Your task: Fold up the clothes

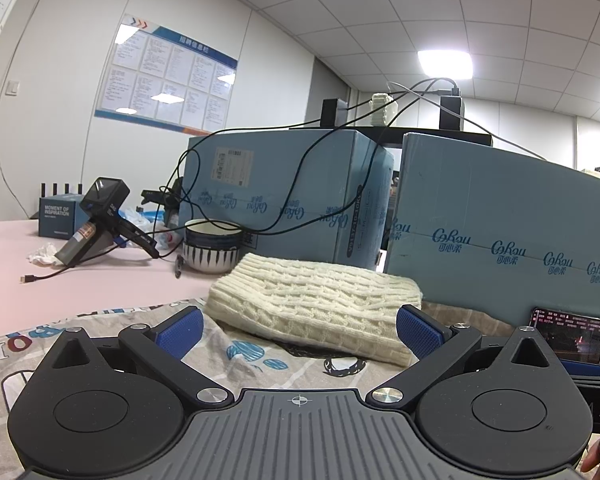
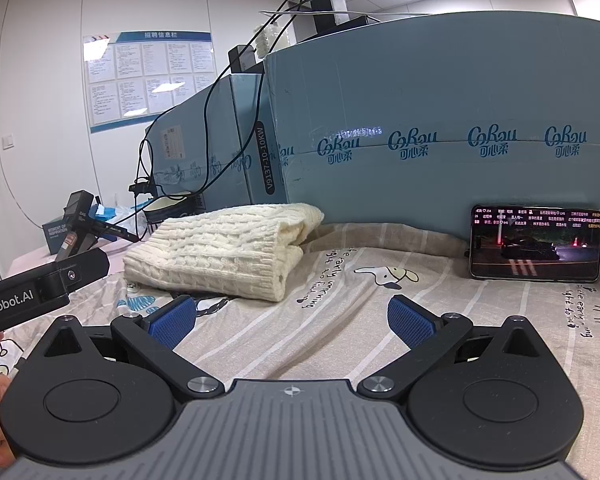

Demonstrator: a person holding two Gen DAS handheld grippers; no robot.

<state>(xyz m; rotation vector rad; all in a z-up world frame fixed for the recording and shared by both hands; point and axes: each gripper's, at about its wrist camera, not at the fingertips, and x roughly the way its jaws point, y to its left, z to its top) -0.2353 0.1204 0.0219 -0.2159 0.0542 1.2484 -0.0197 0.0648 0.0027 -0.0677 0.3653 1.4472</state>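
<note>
My left gripper (image 1: 298, 332) hovers low over the printed sheet (image 1: 260, 364), its blue pads (image 1: 182, 330) spread wide and holding nothing. Just ahead of it lies the sweater (image 1: 316, 300), a cream cable-knit already folded into a thick bundle and resting on the sheet.

My right gripper (image 2: 292, 320) is likewise spread wide and empty, above a bare stretch of the sheet (image 2: 340, 320). From this side the sweater (image 2: 224, 248) sits ahead and to the left, its folded edge facing me. The body of my left gripper (image 2: 40, 284) enters at the left edge, near the sweater's near corner but not touching it.

Behind the sweater stand two tall blue boxes (image 1: 500, 216), with black cables (image 1: 300, 184) draped over them. A phone (image 2: 536, 246) leans on its long edge against the right-hand box (image 2: 440, 120), screen lit, standing on the sheet well to the right of the sweater. To the left of the sweater, a striped bowl (image 1: 212, 250) sits on the pink table (image 1: 80, 280), and farther left a camera on a stand (image 1: 100, 216) tilts beside a small blue carton (image 1: 58, 216). A noticeboard (image 1: 168, 76) hangs on the back wall.
</note>
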